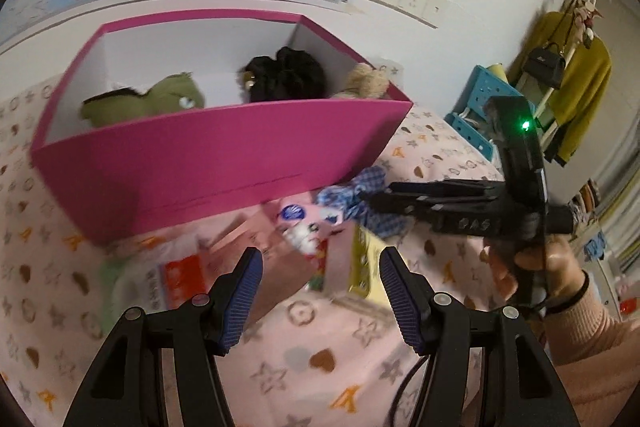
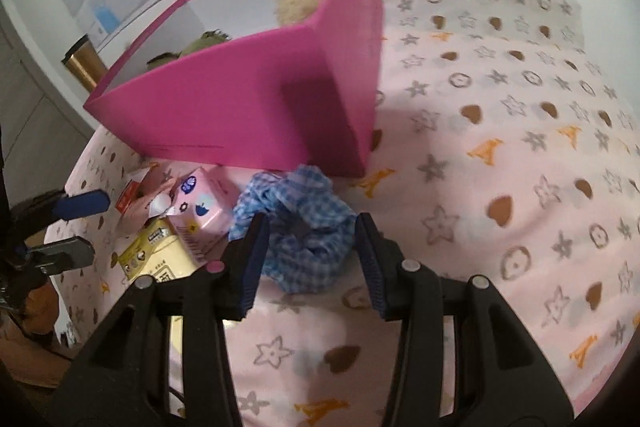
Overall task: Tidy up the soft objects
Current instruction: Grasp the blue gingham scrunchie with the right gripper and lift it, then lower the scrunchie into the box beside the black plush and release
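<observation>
A pink box point(image 1: 208, 163) stands on the patterned bed cover; it also shows in the right wrist view point(image 2: 240, 95). Inside lie a green plush point(image 1: 160, 99), a black scrunchie point(image 1: 288, 75) and a beige plush point(image 1: 366, 81). A blue checked scrunchie point(image 2: 304, 223) lies in front of the box's right corner. My right gripper point(image 2: 308, 239) is open, its fingers on either side of that scrunchie. My left gripper point(image 1: 320, 275) is open and empty above small packets. From the left wrist view the right gripper point(image 1: 372, 197) reaches the blue scrunchie point(image 1: 368, 183).
Small packets lie in front of the box: a pink one point(image 2: 204, 203), a yellow one point(image 2: 156, 259) and a red-and-white one point(image 1: 184, 279). A gold tumbler point(image 2: 82, 61) stands behind the box. A blue rack point(image 1: 484, 103) and hanging clothes point(image 1: 576, 95) are at right.
</observation>
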Motion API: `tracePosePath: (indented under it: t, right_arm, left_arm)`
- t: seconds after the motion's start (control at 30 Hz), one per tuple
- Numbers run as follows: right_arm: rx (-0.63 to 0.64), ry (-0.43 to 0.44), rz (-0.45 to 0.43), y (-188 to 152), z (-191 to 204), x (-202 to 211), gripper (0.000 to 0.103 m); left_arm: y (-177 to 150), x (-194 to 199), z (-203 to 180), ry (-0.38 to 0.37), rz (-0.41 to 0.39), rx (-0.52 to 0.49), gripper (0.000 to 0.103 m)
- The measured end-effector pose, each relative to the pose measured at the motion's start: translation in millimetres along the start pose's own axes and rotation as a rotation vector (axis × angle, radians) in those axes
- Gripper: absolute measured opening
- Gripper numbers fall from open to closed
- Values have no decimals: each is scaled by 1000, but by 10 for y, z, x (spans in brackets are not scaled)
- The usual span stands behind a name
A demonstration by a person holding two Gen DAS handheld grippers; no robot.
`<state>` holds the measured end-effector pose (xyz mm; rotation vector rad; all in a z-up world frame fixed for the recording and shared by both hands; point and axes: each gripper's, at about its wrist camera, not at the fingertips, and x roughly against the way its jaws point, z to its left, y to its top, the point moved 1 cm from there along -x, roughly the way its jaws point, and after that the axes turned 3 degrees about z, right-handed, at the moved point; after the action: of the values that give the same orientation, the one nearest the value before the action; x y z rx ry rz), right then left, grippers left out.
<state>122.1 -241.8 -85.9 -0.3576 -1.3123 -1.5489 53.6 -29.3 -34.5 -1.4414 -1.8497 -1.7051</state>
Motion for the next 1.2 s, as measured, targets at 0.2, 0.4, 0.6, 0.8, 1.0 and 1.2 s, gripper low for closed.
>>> tracePosePath:
  t: [0.2, 0.4, 0.6, 0.8, 1.0, 1.2]
  right_arm:
    - [42, -27, 1, -9, 63, -52, 9]
    - [78, 40, -91, 62, 169, 388, 8]
    - [152, 96, -168, 193, 379, 792, 8]
    - [207, 126, -212, 433, 515, 971, 8]
    - [230, 121, -234, 799, 532, 927, 8]
    - [206, 118, -214, 1133, 412, 737, 8]
  left_arm:
    - [159, -155, -112, -18, 22, -26, 62]
    - [266, -229, -196, -40, 29, -69, 62]
    - [389, -307, -310, -110, 52, -97, 62]
    - [556, -182, -341, -175, 3, -84, 47]
    - [892, -61, -300, -115, -49, -74, 35]
    - [1182, -162, -164, -67, -44, -53, 33]
